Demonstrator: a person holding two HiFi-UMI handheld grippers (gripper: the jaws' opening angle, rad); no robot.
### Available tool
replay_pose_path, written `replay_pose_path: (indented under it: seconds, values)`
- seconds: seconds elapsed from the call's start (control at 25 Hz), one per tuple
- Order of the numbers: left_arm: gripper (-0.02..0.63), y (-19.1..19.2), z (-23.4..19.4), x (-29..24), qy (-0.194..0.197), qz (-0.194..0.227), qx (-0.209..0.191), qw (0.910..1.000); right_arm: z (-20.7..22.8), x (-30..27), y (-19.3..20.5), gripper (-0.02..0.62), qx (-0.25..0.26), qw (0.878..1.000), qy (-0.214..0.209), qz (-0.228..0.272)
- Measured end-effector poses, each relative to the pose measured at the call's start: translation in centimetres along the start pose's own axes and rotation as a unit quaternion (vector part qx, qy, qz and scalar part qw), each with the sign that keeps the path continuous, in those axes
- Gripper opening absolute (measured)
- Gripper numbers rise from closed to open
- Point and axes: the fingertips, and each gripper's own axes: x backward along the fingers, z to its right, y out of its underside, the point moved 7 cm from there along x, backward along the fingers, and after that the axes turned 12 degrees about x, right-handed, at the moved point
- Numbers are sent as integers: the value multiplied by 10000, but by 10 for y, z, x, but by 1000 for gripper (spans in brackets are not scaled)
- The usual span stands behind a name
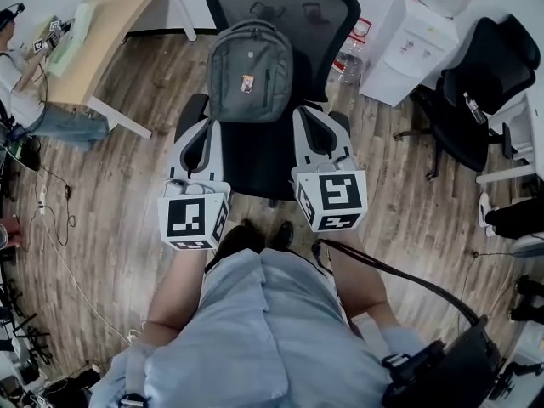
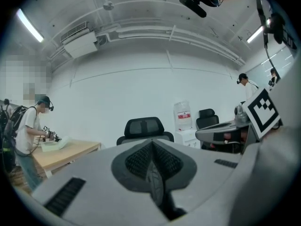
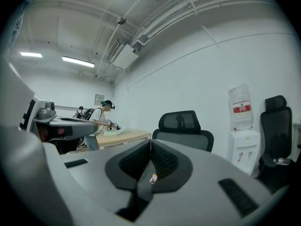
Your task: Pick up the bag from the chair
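Note:
A grey backpack [image 1: 251,70] stands upright on the seat of a black mesh office chair [image 1: 270,155], leaning on its backrest. My left gripper [image 1: 199,145] is level over the chair's left armrest, below and left of the bag and apart from it. My right gripper [image 1: 320,131] is over the right armrest, below and right of the bag. Both are shut with nothing between the jaws, as the left gripper [image 2: 153,147] and right gripper [image 3: 150,147] show in their own views. There only the chair's headrest [image 2: 143,126] [image 3: 181,121] rises above the jaws; the bag is hidden.
A water dispenser [image 1: 408,45] stands right of the chair, with a second black chair [image 1: 480,92] further right. A wooden desk [image 1: 110,24] is at the far left, where a person [image 1: 17,75] works. Cables [image 1: 59,253] lie on the wooden floor at left.

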Motion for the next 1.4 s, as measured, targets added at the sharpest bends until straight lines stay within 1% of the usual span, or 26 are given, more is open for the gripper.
replay_pose_path:
  seconds: [0.28, 0.56, 0.68, 0.84, 0.92, 1.08, 1.4]
  values:
    - [2, 3, -34, -41, -28, 12, 125, 9999, 11, -49, 4, 2, 51, 9999, 74, -147]
    - [2, 19, -88, -109, 178, -271, 288, 9991, 14, -123, 20, 2, -22, 9988, 233, -437]
    - [2, 29, -111, -144, 291, -452, 362, 9979, 18, -158, 31, 2, -78, 9979, 290, -580]
    - [2, 43, -125, -188, 393, -647, 361, 9965, 36, -191, 51, 2, -121, 9963, 378, -764]
    - [2, 53, -139, -208, 468, -746, 364, 9954, 40, -211, 61, 3, -135, 9948, 455, -896]
    - [2, 71, -166, -238, 580, -929, 445, 9930, 41, -245, 79, 3, -187, 9917, 557, -1147]
    - [2, 96, -190, -289, 621, -1143, 358, 9909, 56, -285, 113, 3, -292, 9880, 549, -1411]
